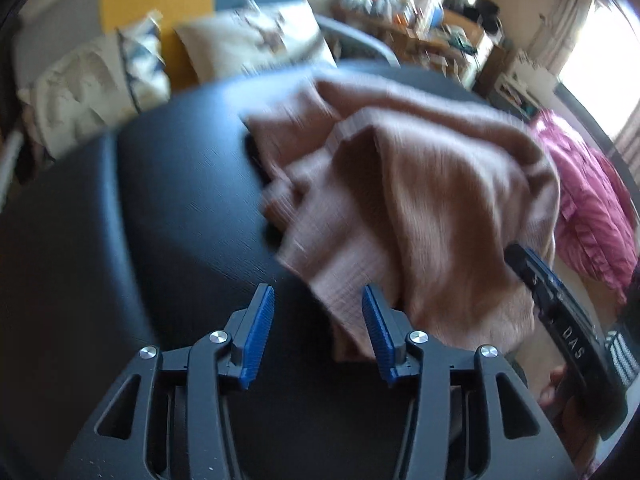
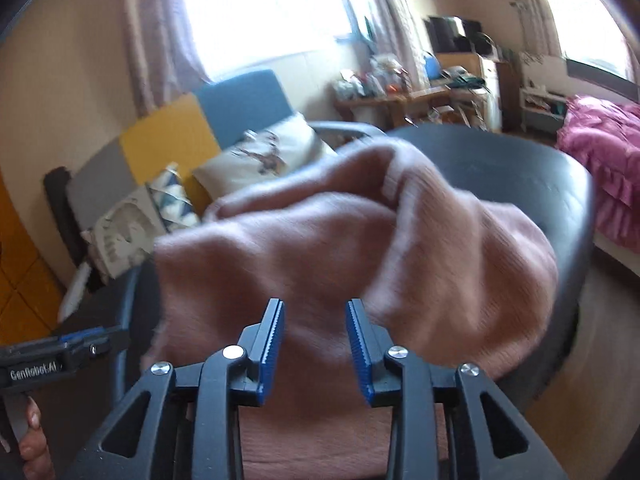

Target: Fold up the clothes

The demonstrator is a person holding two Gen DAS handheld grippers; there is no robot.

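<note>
A: Item one, nearest the lens, left wrist view?
B: Left gripper [image 1: 318,300], bottom centre, blue pads parted, released, nothing pinched. The black table [image 1: 160,200] shows through the gap.

A: Task item, relative to it?
B: Pink garment [image 1: 420,200], crumpled and blurred, heaped on the table. It fills the centre and right of the frame. Its lower edge hangs just behind the right-hand pad; whether cloth touches that pad I cannot tell.

A: Item two, right wrist view?
B: Right gripper [image 2: 316,308], bottom centre, pads apart, released. The garment [image 2: 320,248] lies under and beyond the fingers, showing between them; the pads do not press on it.

A: Entries unique to one view?
B: Left view alone: the right gripper [image 1: 560,304] entering at the right edge, against the garment's right side, its jaws hidden. Right view alone: the left gripper's body [image 2: 60,352] at lower left with fingertips of a hand [image 2: 30,432] beneath it, and the table's curved far rim [image 2: 520,160] at upper right.

A: Far items?
B: Both views: cushions [image 1: 92,92] on a sofa at upper left, a cluttered desk [image 2: 420,92] top centre, pink bedding [image 2: 600,152] at the right. Right view alone: a bright window [image 2: 260,12].
</note>
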